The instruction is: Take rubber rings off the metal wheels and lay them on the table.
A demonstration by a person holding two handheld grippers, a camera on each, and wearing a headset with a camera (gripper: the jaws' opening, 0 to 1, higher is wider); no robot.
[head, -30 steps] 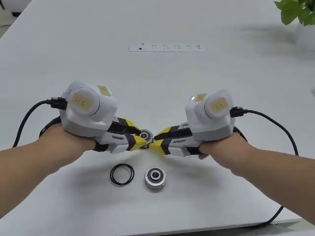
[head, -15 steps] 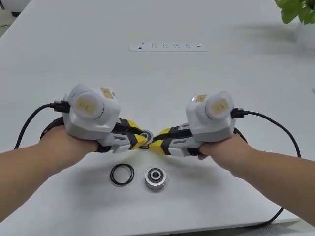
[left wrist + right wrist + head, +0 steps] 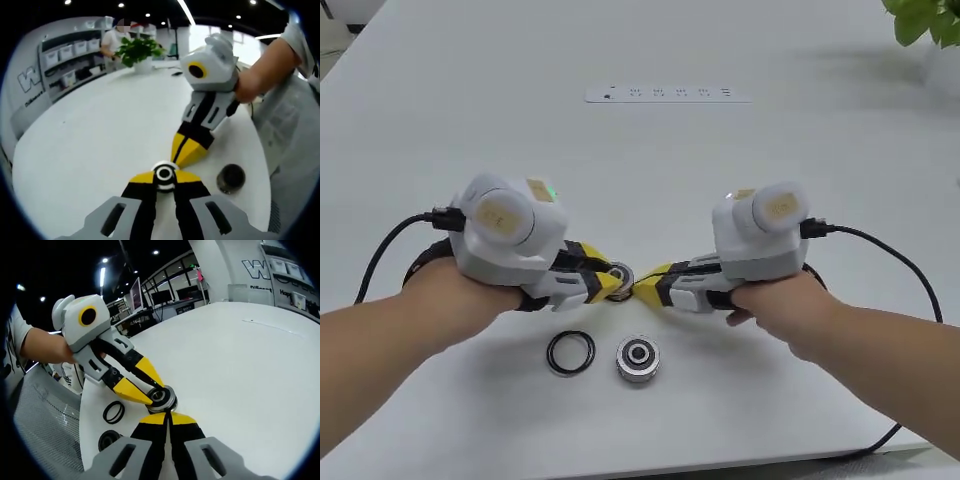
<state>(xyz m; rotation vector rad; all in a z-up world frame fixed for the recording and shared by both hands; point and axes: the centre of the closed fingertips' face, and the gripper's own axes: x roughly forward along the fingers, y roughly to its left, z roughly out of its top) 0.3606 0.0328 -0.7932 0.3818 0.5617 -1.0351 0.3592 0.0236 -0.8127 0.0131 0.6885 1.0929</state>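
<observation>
My left gripper is shut on a small metal wheel, held above the table; the wheel sits between my own yellow tips. This wheel carries a black rubber ring on its rim. From the right, my right gripper meets it tip to tip, its jaws pressed together at the wheel's lower rim, apparently pinching the ring. A loose black rubber ring lies flat on the white table below, and a second metal wheel rests beside it.
A white power strip lies far back across the table. A green plant stands at the back right corner. Black cables trail from both grippers. The table's near edge runs just below the loose ring and wheel.
The right gripper has shifted slightly right and lower, and the left gripper with the wheel has moved a little down. The loose ring and wheel on the table stay put.
</observation>
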